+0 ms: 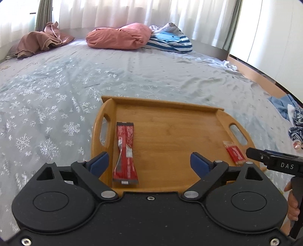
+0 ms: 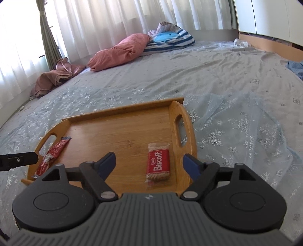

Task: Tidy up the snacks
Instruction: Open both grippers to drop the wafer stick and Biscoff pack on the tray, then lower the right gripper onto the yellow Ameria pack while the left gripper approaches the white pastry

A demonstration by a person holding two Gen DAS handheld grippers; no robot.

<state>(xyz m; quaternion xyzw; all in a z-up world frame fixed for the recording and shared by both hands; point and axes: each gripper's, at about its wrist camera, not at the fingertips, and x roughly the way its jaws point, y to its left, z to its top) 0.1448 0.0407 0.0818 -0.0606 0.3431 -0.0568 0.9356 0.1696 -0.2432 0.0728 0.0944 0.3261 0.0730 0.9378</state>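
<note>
Biscoff biscuit pack point(image 2: 158, 165) lies on tray point(image 2: 121, 113); both grippers point(image 1: 149, 162) point(image 2: 149, 164) gape wide, holding nothing.

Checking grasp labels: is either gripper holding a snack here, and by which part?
Nothing is held. Left gripper and right gripper are open; the long packet and Biscoff packet lie on the tray.

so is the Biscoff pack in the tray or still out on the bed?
In the tray. The Biscoff pack lies flat on the wooden tray floor by its right handle, free of the open right tool.

Wide bed point(image 1: 151, 75) under pale snowflake sheet; pink pillow point(image 1: 119, 36) and striped bedding point(image 1: 170, 42) at upper centre; bright white curtains point(image 1: 113, 13) behind.
</note>
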